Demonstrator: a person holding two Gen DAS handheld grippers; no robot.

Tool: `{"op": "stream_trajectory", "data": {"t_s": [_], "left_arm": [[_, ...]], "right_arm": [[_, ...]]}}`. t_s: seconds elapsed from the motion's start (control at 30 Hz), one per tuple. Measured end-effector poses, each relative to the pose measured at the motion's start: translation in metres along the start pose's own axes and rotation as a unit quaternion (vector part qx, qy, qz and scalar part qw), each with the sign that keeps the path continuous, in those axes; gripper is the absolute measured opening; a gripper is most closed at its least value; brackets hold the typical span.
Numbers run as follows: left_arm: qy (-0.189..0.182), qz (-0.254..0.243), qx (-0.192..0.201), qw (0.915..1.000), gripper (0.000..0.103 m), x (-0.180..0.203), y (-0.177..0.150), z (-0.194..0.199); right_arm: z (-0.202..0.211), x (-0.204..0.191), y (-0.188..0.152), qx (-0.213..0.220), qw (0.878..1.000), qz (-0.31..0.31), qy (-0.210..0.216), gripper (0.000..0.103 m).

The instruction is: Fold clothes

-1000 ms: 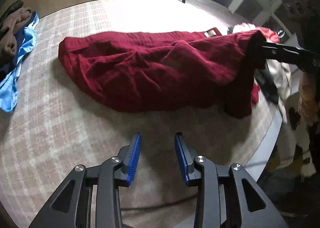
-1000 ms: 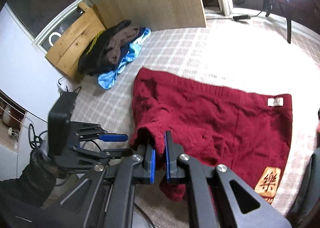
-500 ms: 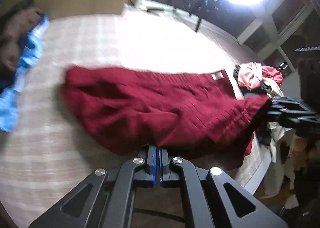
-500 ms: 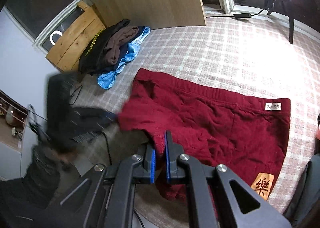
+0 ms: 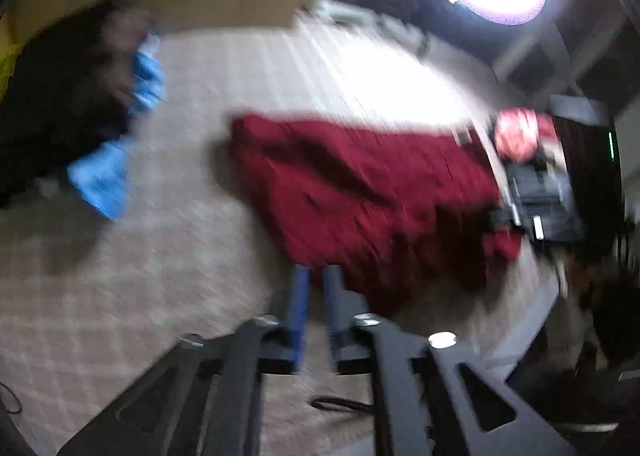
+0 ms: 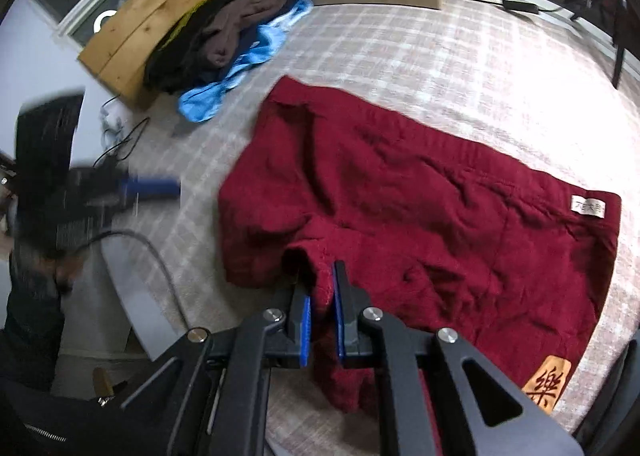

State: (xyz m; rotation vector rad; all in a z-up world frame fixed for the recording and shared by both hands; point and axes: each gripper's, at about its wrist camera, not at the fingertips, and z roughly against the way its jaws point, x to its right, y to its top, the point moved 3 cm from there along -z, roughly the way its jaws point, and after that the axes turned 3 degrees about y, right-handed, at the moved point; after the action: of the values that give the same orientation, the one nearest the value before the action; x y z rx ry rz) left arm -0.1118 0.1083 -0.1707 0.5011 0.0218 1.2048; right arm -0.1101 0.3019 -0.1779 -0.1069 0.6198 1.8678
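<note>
At the bottom of the right wrist view, the right gripper (image 6: 321, 302) was closed on a fold of the red shorts (image 6: 420, 216), its blue fingers (image 6: 305, 320) pinching the cloth. The shorts lay spread across the middle of the checked counter (image 6: 440, 56). In the blurred left wrist view, the left gripper (image 5: 315, 296) was opening with nothing between its fingers, just beside the shorts' near edge. A pile of dark and blue clothes (image 6: 224, 44) lay in the upper left.

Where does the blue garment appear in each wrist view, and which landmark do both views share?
Left wrist view: blue garment at left, blurred, beside the dark clothes pile.
Right wrist view: blue garment upper left of centre, under the same pile.
Shared landmark: the red shorts spread on the checked cover.
</note>
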Motion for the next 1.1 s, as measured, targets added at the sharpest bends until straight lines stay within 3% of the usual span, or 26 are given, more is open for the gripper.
{"op": "stream_trajectory", "data": {"t_s": [0.17, 0.23, 0.27, 0.3, 0.37, 0.5, 0.6, 0.7, 0.73, 0.8, 0.87, 0.93, 1.0, 1.1], "left_arm": [[0.008, -0.05, -0.03, 0.9983, 0.043, 0.043, -0.015, -0.04], [0.024, -0.068, -0.021, 0.9972, 0.041, 0.054, -0.007, -0.054], [0.031, -0.078, -0.017, 0.9963, 0.031, 0.059, -0.004, -0.06], [0.029, -0.083, -0.023, 0.9959, 0.001, 0.06, -0.001, -0.063], [0.023, -0.093, -0.036, 0.9947, 0.002, 0.062, 0.005, -0.068], [0.0, -0.107, -0.032, 0.9937, 0.002, 0.05, 0.003, -0.022], [0.012, -0.112, -0.036, 0.9929, 0.002, 0.032, -0.009, 0.022], [0.024, -0.096, -0.052, 0.9937, 0.003, 0.005, -0.023, 0.048], [0.031, -0.095, -0.069, 0.9926, 0.006, -0.005, -0.03, 0.044], [0.085, -0.096, -0.117, 0.9849, 0.011, -0.026, -0.048, 0.036], [0.117, -0.08, -0.139, 0.9802, 0.016, -0.046, -0.055, 0.03], [0.11, -0.062, -0.125, 0.9841, 0.016, -0.057, -0.046, 0.033], [0.113, -0.064, -0.096, 0.9869, 0.026, -0.058, -0.028, 0.035], [0.115, -0.069, -0.043, 0.99, 0.036, -0.055, 0.018, 0.026]], "right_arm": [[0.002, 0.015, 0.005, 0.004, 1.0, -0.023, -0.006, 0.01], [0.002, 0.018, 0.003, 0.003, 1.0, -0.025, -0.008, 0.01], [0.002, 0.017, 0.002, 0.001, 1.0, -0.024, -0.008, 0.01], [0.001, 0.017, 0.0, 0.0, 1.0, -0.024, -0.008, 0.01], [0.002, 0.015, -0.005, -0.002, 1.0, -0.024, -0.004, 0.01], [0.008, 0.001, -0.018, -0.001, 0.999, -0.02, 0.025, 0.01], [0.007, -0.018, -0.029, 0.0, 0.998, -0.015, 0.053, 0.01], [-0.014, -0.046, -0.049, -0.042, 0.994, 0.002, 0.099, 0.011], [-0.014, -0.05, -0.055, -0.049, 0.994, 0.009, 0.099, 0.013], [-0.01, -0.051, -0.066, -0.056, 0.993, 0.016, 0.102, 0.021], [0.013, -0.032, -0.07, -0.031, 0.993, -0.012, 0.116, 0.03], [0.044, -0.002, -0.067, 0.01, 0.991, -0.047, 0.127, 0.034], [0.068, 0.033, -0.058, 0.054, 0.991, -0.074, 0.093, 0.035], [0.092, 0.106, -0.042, 0.112, 0.987, -0.114, -0.002, 0.035]]}}
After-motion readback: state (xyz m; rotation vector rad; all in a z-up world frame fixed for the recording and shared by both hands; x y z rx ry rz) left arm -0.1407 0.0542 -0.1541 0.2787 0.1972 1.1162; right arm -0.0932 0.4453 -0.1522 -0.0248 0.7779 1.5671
